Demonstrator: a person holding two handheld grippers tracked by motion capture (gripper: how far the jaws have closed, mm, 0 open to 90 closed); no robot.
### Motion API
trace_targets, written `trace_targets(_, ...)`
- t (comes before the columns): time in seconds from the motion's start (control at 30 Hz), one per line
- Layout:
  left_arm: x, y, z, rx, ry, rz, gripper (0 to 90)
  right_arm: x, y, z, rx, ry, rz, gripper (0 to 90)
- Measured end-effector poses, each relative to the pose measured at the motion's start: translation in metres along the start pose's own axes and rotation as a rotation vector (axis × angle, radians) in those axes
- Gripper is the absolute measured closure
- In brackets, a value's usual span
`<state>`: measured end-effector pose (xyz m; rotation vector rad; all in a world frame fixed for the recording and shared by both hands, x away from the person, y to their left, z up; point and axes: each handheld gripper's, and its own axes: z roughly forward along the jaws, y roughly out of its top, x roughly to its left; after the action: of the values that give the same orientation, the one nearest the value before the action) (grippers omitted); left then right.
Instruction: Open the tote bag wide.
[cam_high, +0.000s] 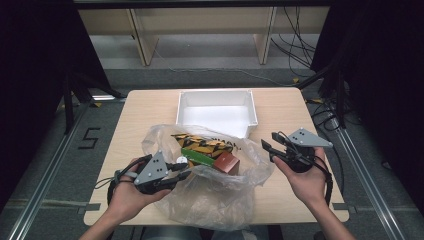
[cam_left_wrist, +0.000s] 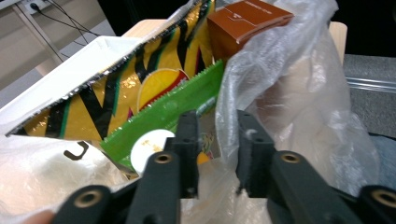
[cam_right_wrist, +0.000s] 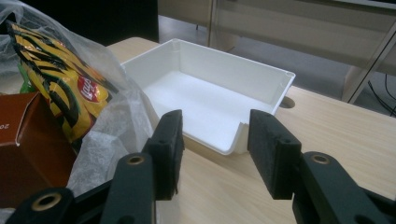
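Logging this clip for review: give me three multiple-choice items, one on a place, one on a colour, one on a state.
1. Where is the white open-fronted plastic bin?
A. beyond the clear plastic bag
B. inside the bag
C. on the floor

2. What colour is the small cardboard box in the bag?
A. blue
B. reddish brown
C. white

3. What is between the right claw jaws?
A. the box
B. the yellow-and-black snack packet
C. nothing

Answers: 1 A, the high view shows it past the bag on the table; 2 B, it looks brown in all views; 3 C, the right gripper view shows its jaws apart with only table and bin beyond.
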<state>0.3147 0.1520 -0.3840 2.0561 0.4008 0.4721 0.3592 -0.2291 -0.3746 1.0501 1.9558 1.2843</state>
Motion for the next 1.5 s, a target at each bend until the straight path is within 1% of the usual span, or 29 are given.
trace_targets(0.03, -0.001, -0.001, 0.000, 0.002, -0.010, -0.004, 78.4, 0.001, -0.001, -0.001, 0.026, 0.021, 0.014, 58.5)
trace_targets(0.07, -0.002, -0.002, -0.001, 0.006, -0.015, 0.012, 81.0, 0.001, -0.001, -0.001, 0.038, 0.024, 0.011, 60.0)
trace_targets(0.1, -0.003, -0.004, -0.001, 0.010, -0.022, 0.010, 82.6, 0.001, -0.002, 0.000, 0.027, 0.014, 0.001, 61.5)
trace_targets(0.17, -0.006, -0.008, 0.000, 0.020, -0.039, 0.001, 85.0, 0.000, -0.003, 0.002, 0.024, 0.023, -0.020, 65.1)
trace_targets(0.2, -0.008, -0.010, 0.000, 0.025, -0.043, -0.019, 85.5, 0.000, -0.004, 0.002, 0.038, 0.029, -0.020, 66.8)
trace_targets(0.23, -0.008, -0.011, 0.001, 0.033, -0.053, -0.014, 86.1, 0.003, -0.005, 0.001, 0.063, 0.039, 0.015, 69.3)
trace_targets(0.33, -0.012, -0.017, 0.004, 0.035, -0.073, -0.037, 86.6, 0.005, -0.007, 0.003, 0.078, 0.059, 0.011, 74.4)
trace_targets(0.37, -0.012, -0.019, 0.005, 0.042, -0.078, -0.028, 86.6, 0.004, -0.007, 0.003, 0.076, 0.055, -0.003, 75.6)
trace_targets(0.4, -0.014, -0.021, 0.006, 0.048, -0.082, -0.045, 86.6, 0.004, -0.008, 0.004, 0.071, 0.056, -0.012, 76.8)
trace_targets(0.43, -0.014, -0.022, 0.007, 0.053, -0.088, -0.044, 86.6, 0.006, -0.008, 0.004, 0.087, 0.061, 0.008, 78.3)
trace_targets(0.53, -0.016, -0.028, 0.011, 0.064, -0.096, -0.057, 86.5, 0.007, -0.009, 0.004, 0.091, 0.059, 0.010, 82.6)
trace_targets(0.63, -0.017, -0.032, 0.014, 0.082, -0.104, -0.056, 86.5, 0.007, -0.010, 0.005, 0.106, 0.069, -0.006, 85.2)
trace_targets(0.67, -0.016, -0.034, 0.016, 0.086, -0.100, -0.039, 86.5, 0.007, -0.011, 0.006, 0.100, 0.062, -0.004, 85.6)
trace_targets(0.7, -0.018, -0.035, 0.017, 0.086, -0.104, -0.065, 86.5, 0.007, -0.011, 0.007, 0.100, 0.074, -0.008, 85.7)
trace_targets(0.73, -0.018, -0.037, 0.018, 0.088, -0.108, -0.065, 86.5, 0.007, -0.012, 0.007, 0.105, 0.073, -0.016, 85.7)
trace_targets(0.8, -0.019, -0.039, 0.020, 0.098, -0.112, -0.063, 86.4, 0.008, -0.012, 0.007, 0.109, 0.068, 0.008, 84.1)
trace_targets(0.93, -0.022, -0.041, 0.024, 0.097, -0.110, -0.066, 86.2, 0.008, -0.004, 0.004, 0.054, 0.078, 0.000, 74.3)
trace_targets(0.97, -0.021, -0.041, 0.024, 0.105, -0.122, -0.066, 86.1, 0.010, -0.002, 0.002, 0.053, 0.088, 0.011, 71.7)
trace_targets(1.03, -0.022, -0.042, 0.026, 0.106, -0.113, -0.069, 86.0, 0.013, 0.003, -0.001, 0.044, 0.122, 0.004, 68.6)
trace_targets(1.07, -0.022, -0.042, 0.026, 0.118, -0.117, -0.061, 86.0, 0.015, 0.005, -0.001, 0.022, 0.130, -0.017, 67.4)
trace_targets(1.1, -0.023, -0.043, 0.028, 0.102, -0.108, -0.069, 85.9, 0.019, 0.007, -0.003, 0.032, 0.126, -0.009, 66.2)
trace_targets(1.13, -0.024, -0.044, 0.029, 0.106, -0.112, -0.073, 85.8, 0.020, 0.008, -0.003, 0.026, 0.144, -0.036, 65.3)
trace_targets(1.23, -0.024, -0.045, 0.031, 0.124, -0.117, -0.068, 85.5, 0.029, 0.009, -0.005, 0.039, 0.170, -0.018, 63.2)
trace_targets(1.3, -0.023, -0.046, 0.031, 0.132, -0.122, -0.061, 85.4, 0.033, 0.009, -0.004, 0.042, 0.188, -0.041, 61.6)
trace_targets(1.33, -0.025, -0.047, 0.032, 0.114, -0.107, -0.072, 85.4, 0.034, 0.009, -0.003, 0.035, 0.195, -0.051, 61.2)
trace_targets(1.37, -0.025, -0.047, 0.033, 0.116, -0.108, -0.072, 85.4, 0.037, 0.009, -0.003, 0.056, 0.205, -0.026, 60.8)
trace_targets(1.4, -0.025, -0.048, 0.033, 0.119, -0.110, -0.068, 85.4, 0.036, 0.009, -0.002, 0.054, 0.206, -0.047, 60.6)
trace_targets(1.43, -0.025, -0.048, 0.033, 0.123, -0.115, -0.068, 85.4, 0.039, 0.008, 0.000, 0.037, 0.197, -0.033, 60.5)
trace_targets(1.5, -0.026, -0.049, 0.034, 0.124, -0.112, -0.072, 85.4, 0.039, 0.008, 0.001, 0.068, 0.207, -0.028, 60.9)
